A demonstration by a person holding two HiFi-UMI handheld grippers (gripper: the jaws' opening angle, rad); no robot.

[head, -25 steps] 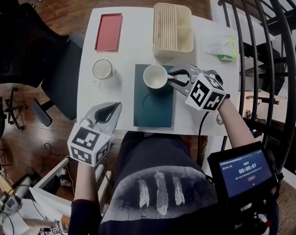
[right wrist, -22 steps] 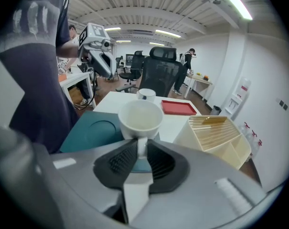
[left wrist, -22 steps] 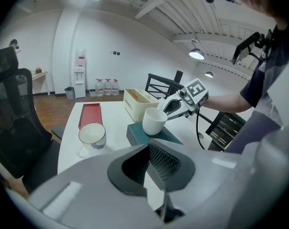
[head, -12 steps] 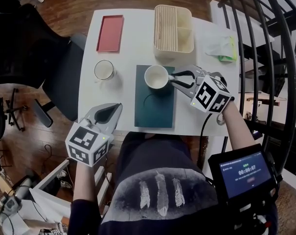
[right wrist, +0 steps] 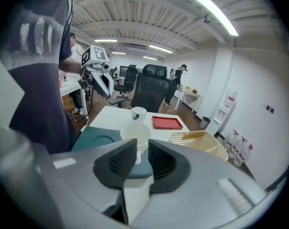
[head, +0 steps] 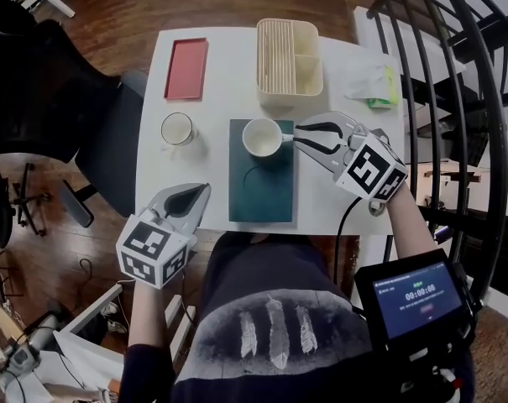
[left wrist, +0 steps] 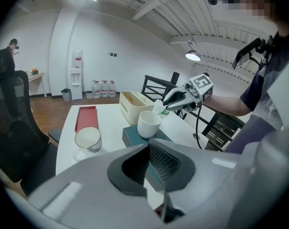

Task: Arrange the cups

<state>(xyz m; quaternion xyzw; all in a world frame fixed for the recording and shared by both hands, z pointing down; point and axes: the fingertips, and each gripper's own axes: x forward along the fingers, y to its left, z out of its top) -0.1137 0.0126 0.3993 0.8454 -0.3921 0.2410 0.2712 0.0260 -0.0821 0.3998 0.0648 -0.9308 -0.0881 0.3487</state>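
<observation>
My right claw (head: 298, 133) pinches the white cup (head: 261, 137) by its handle (right wrist: 137, 150), jaws nearly closed; gripped so off-centre, it could swing and slip onto the teal mat (head: 262, 196).

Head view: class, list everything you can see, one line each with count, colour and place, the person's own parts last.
table: one, white, centre.
tray: one, red, table's far-left corner.
rack: one, cream, right of tray.
mat: one, teal, table's middle.
white cup: one, white, over mat's far end.
glass cup: one, clear, left of mat.
packet: one, white and green, far-right corner.
chair: one, black, left of table.
left gripper: one, grey, shut and empty, near-left table edge.
right gripper: one, grey, shut on white cup's handle.
</observation>
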